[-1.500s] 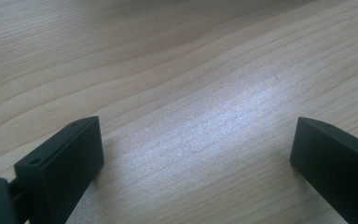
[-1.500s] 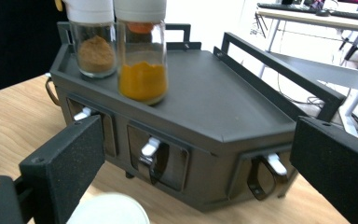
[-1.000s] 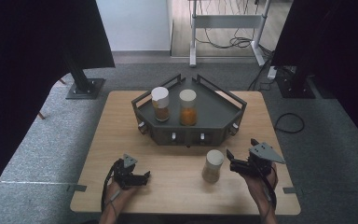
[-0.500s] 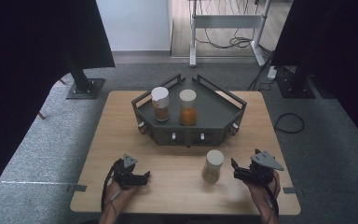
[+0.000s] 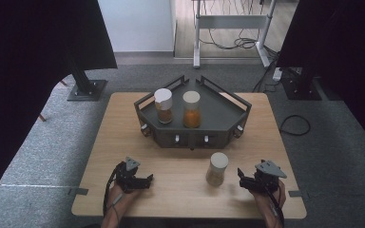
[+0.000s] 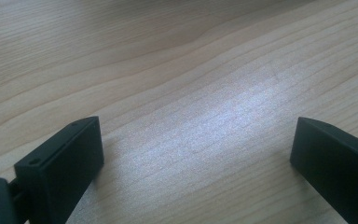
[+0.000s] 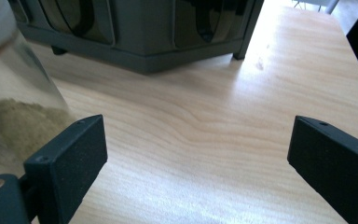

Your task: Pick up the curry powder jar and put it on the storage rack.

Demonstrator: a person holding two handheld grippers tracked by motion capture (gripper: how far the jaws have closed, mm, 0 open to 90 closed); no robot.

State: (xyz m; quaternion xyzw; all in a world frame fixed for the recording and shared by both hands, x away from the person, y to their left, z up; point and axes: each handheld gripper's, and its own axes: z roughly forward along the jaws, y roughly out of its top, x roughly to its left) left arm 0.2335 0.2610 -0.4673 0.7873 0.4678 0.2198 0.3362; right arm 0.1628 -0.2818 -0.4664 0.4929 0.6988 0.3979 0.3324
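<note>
A clear jar with a cream lid and tan powder (image 5: pixel 217 168) stands on the wooden table in front of the tray. My right gripper (image 5: pixel 242 179) rests low just right of it, jaws wide and pointing toward it without touching. In the right gripper view the jar (image 7: pixel 14 107) sits at the left beside the left jaw, and nothing lies between the open right gripper's (image 7: pixel 198 154) jaws. My left gripper (image 5: pixel 148 180) lies at the table's front left, open; in its own view the left gripper (image 6: pixel 196 154) has bare wood between the jaws.
A dark angular tray (image 5: pixel 218 116) stands at the table's back middle, holding a brown-filled jar (image 5: pixel 163 105) and an orange-filled jar (image 5: pixel 191 109). In the right gripper view the tray's front wall (image 7: pixel 140 42) lies ahead. Black stands and cables are on the floor behind.
My right gripper has sunk toward the table beside the tan jar and drawn slightly away from it. The left gripper and the jars have stayed put.
</note>
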